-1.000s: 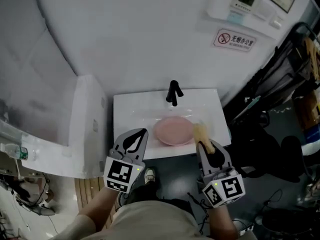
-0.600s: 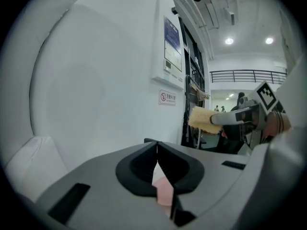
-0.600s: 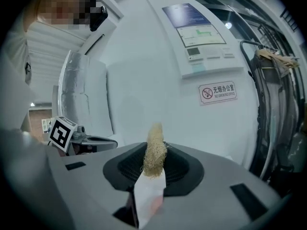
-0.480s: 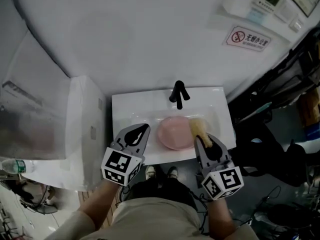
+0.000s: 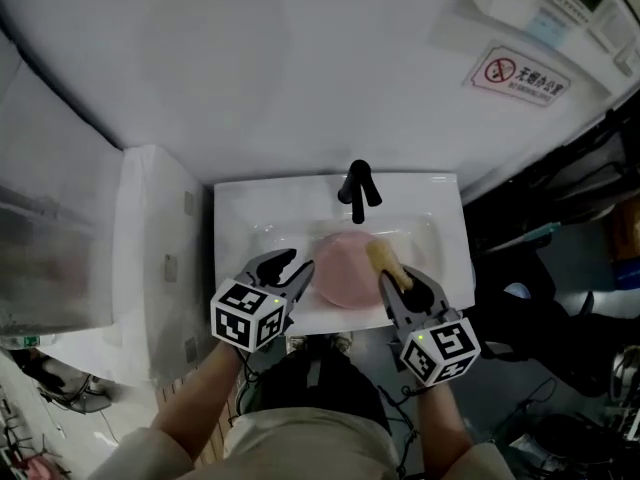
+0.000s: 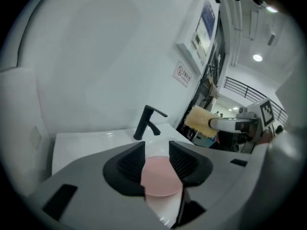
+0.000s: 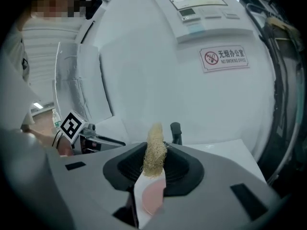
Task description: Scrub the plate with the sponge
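Observation:
A round pink plate (image 5: 343, 270) lies in the white sink (image 5: 240, 218). My left gripper (image 5: 291, 266) hangs over the sink's front left, just left of the plate. Its jaws have just been opening and stand open; nothing is between them, and the plate (image 6: 158, 178) shows through the gap, farther off. My right gripper (image 5: 396, 282) is at the plate's right edge, shut on a yellow fibrous sponge (image 5: 381, 257). The sponge (image 7: 154, 150) sticks up out of the jaws, with the plate (image 7: 151, 198) below it.
A black faucet (image 5: 357, 190) stands at the sink's back edge, behind the plate. A white box-like unit (image 5: 160, 258) adjoins the sink on the left. A curved white wall with a no-smoking sign (image 5: 526, 75) rises behind. Dark clutter (image 5: 560, 268) fills the floor to the right.
Both grippers have moved forward and down from the sink's front edge to either side of the plate. The left jaws went from shut to open. The right still grips the sponge.

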Motion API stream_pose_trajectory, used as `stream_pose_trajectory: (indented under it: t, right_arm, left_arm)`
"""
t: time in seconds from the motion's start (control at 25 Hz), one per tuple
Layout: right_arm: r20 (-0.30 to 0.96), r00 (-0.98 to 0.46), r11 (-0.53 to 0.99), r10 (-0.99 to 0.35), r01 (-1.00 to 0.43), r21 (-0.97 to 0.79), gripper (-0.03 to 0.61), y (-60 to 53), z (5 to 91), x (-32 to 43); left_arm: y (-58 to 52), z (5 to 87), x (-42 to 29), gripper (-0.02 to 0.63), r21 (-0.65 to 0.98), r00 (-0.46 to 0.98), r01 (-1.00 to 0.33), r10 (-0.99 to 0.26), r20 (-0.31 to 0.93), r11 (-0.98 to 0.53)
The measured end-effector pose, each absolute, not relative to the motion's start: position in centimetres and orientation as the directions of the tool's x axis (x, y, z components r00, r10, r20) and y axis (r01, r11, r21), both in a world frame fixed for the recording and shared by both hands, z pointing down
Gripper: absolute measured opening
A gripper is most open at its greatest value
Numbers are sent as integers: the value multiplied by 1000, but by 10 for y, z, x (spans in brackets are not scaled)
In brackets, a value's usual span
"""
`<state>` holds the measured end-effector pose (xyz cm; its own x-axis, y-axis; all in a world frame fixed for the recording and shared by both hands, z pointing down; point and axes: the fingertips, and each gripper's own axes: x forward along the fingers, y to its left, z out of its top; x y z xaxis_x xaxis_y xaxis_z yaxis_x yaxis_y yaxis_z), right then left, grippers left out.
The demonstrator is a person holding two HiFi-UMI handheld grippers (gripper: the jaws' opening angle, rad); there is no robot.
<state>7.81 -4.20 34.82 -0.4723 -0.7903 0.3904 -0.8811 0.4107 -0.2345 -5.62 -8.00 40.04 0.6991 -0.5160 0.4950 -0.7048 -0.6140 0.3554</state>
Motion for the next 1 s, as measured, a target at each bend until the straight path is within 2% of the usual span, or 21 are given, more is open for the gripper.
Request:
stream_pose_trajectory:
  t: [0.52,0.76,1.0]
  right_arm:
    - [517,-580,494,-630,-813,-309,95,-79,459,68]
    - [564,-604,530,-562,-787,-316,97,-84,498,57]
    - [599,-624,572,-502,-759,-311,97,-90,526,47]
  left_arm:
    - [-81,577,-44,221,585,664,-745,-280,693,-320]
    - [-69,625,-41,233,694,712,-702,-191,676,-161]
    - [-71,648,-35,230,762,754,-648,-160,637,-19]
